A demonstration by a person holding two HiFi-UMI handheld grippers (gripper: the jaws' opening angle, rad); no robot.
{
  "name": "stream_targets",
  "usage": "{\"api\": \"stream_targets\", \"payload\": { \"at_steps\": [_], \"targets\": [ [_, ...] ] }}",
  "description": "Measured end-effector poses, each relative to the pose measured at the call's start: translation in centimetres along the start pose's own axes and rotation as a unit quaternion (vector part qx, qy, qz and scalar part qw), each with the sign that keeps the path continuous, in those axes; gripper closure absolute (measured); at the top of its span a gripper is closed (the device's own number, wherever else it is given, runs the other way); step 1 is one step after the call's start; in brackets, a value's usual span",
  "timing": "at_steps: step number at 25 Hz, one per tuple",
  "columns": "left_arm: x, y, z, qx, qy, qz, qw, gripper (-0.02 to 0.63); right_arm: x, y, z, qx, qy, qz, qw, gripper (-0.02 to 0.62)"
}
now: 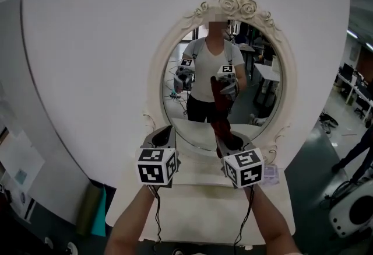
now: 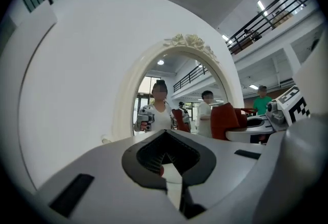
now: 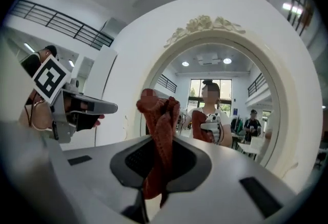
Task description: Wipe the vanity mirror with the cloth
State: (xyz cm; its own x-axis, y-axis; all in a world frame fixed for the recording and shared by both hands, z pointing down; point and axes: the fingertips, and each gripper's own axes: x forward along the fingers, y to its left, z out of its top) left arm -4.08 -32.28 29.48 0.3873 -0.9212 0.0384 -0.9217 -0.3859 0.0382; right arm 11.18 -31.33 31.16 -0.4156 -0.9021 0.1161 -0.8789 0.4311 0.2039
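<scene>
The oval vanity mirror (image 1: 256,90) in a cream carved frame (image 1: 236,3) stands on a white vanity table (image 1: 198,201). My right gripper (image 1: 228,144) is shut on a dark red cloth (image 1: 220,126), which sticks up in front of the lower glass; I cannot tell whether it touches. In the right gripper view the cloth (image 3: 159,130) rises from between the jaws of the right gripper (image 3: 160,166) before the mirror (image 3: 225,95). My left gripper (image 1: 163,136) is level with it to the left, shut and holding nothing. The left gripper view shows the left gripper (image 2: 165,159), the mirror (image 2: 179,89) and the cloth (image 2: 228,118).
A large round white panel (image 1: 105,44) backs the mirror. A small pale item (image 1: 271,175) lies on the table's right end. An olive roll and teal sheet (image 1: 93,210) lean at lower left. A person (image 1: 358,152) and a white machine (image 1: 355,216) are on the right.
</scene>
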Motion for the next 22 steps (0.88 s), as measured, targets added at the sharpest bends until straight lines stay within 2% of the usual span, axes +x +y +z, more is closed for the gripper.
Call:
{"api": "stream_targets", "payload": {
  "at_steps": [5,9,11,13,16,18,20,22],
  "targets": [
    [1.1,1.7,6.0,-0.002,-0.034,0.008,0.9994,0.600,1.7,-1.3,7.4,-0.122,-0.015,-0.019,0.992,0.537],
    [2.2,2.6,9.1,-0.001,-0.043,0.013,0.9990,0.600,3.5,-0.9,12.4,-0.226,-0.016,-0.040,0.973,0.537],
    [2.9,3.0,10.5,0.007,-0.044,0.016,0.9989,0.600,4.5,-1.0,14.8,-0.279,-0.014,-0.063,0.958,0.537],
    [3.5,3.5,12.0,0.014,-0.049,0.020,0.9985,0.600,5.7,-1.0,17.3,-0.335,-0.012,-0.092,0.938,0.537],
    [3.9,4.8,14.0,0.025,-0.060,0.030,0.9974,0.600,7.3,-0.8,20.7,-0.427,-0.008,-0.142,0.893,0.537],
    [3.9,5.7,14.8,0.029,-0.063,0.037,0.9969,0.600,8.4,-0.5,22.3,-0.471,-0.005,-0.166,0.867,0.537],
    [3.8,6.4,15.2,0.031,-0.063,0.039,0.9968,0.600,9.2,-0.1,23.2,-0.494,0.000,-0.175,0.852,0.537],
    [3.9,6.9,15.1,0.030,-0.062,0.038,0.9969,0.600,9.9,0.1,23.5,-0.507,0.006,-0.179,0.843,0.537]
  ]
}}
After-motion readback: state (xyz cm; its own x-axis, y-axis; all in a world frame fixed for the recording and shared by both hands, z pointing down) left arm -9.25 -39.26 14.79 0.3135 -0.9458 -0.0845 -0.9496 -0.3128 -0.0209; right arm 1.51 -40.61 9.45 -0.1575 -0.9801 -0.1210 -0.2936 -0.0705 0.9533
